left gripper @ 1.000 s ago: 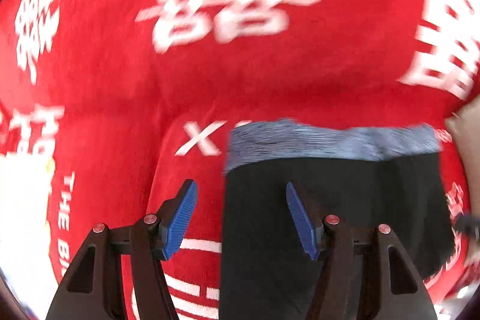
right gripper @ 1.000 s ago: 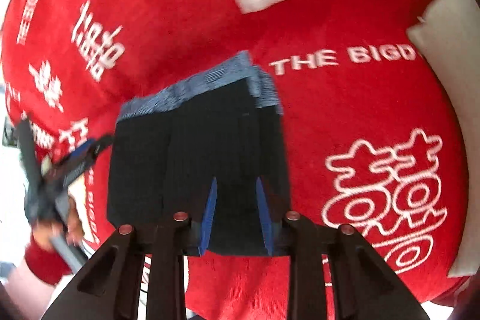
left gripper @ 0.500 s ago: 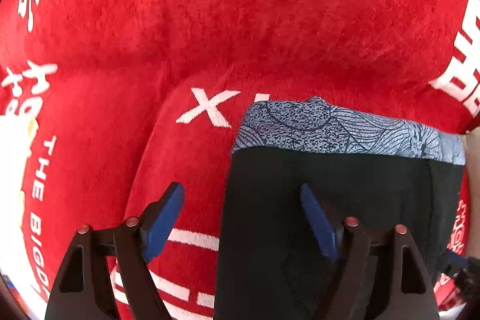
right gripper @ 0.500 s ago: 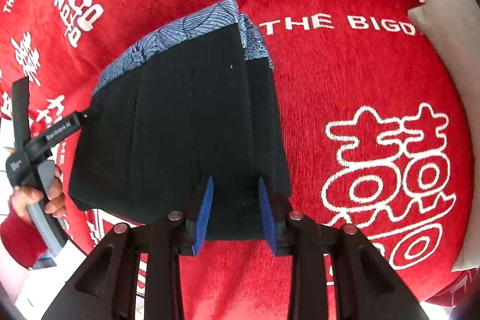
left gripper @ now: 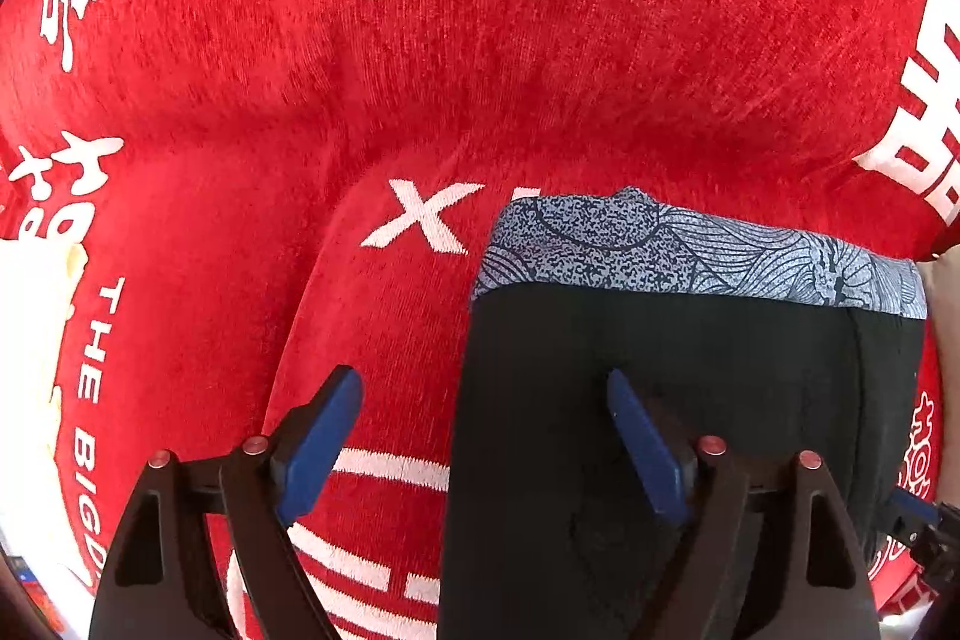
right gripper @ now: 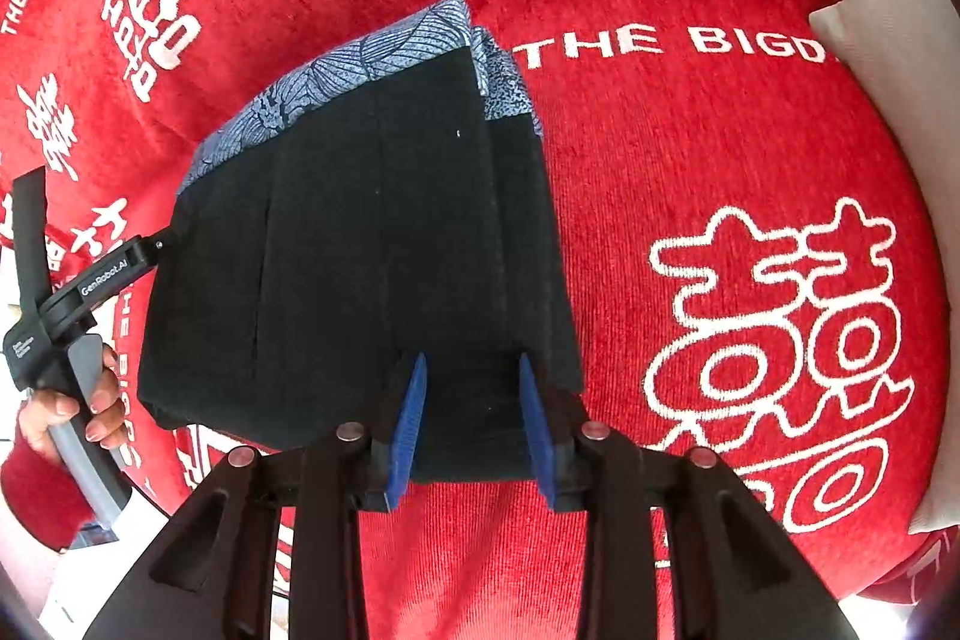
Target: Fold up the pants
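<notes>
Here pants [left gripper: 660, 400] run off frame below left hand-held gripper [left gripper: 486, 436].

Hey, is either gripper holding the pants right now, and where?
Left gripper: nothing; jaws just opened, straddling the side edge of the pants. Right gripper: jaws flank the near edge; grip cannot be told.

Each tool has black triangular arms with cut-out windows, round red-tinted screw heads at the pivots, and flat blue pads on its fingers; the left tool [left gripper: 486, 436] and the right tool [right gripper: 474, 418] look alike. Seen from the right wrist, the left tool's black body reads "GenRobot.AI" in white, with a grey handle. The hand [right gripper: 66, 400] wears a fuzzy red sleeve [right gripper: 42, 502].
</notes>
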{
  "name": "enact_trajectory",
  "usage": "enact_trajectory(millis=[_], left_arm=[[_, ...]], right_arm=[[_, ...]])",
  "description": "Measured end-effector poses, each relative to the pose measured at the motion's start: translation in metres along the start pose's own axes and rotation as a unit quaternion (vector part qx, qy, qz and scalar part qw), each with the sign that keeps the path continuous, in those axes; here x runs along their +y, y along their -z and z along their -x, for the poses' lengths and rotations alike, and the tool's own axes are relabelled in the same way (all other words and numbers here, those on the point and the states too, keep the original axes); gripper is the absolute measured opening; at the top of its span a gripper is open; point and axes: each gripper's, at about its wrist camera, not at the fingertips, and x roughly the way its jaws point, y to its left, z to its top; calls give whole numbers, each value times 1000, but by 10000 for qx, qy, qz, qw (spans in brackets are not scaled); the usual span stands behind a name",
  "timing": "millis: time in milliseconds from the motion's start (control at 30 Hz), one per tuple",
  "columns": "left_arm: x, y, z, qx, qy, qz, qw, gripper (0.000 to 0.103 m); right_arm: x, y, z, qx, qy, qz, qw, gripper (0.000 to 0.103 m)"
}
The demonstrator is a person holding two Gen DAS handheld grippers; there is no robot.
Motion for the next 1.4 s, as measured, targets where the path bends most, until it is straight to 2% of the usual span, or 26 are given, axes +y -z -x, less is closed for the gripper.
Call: enact_trajectory(millis=[367,400,433,600,733,933,1233,1400], left_arm=[[0,2,7,21,-61,-89,9999,85],[-1,2,8,38,-98,-114,9999,87],[-1,1,9,34,-211,-142,9997,93],[1,0,14,37,-330,-195,9993,93],[1,2,17,67,-440,-266,9987,93],[1,4,20,97,-521,-380,9979,93],[4,7,22,170,-568,-460,9972,93],[11,10,31,188,-342,-545,9977,93]], right_arm=[[-2,2,1,-55,13,-69,10000,36],[-2,2,1,-55,14,-69,10000,36],[-2,2,1,-56,15,-71,10000,36],[-3,3,2,-50,23,-107,9999,38],[-6,1,4,-35,94,-138,9999,49],[-11,2,7,-37,69,-240,9997,49],[-11,3,11,-29,198,-249,9995,53],[-10,6,17,-27,251,-299,9992,58]])
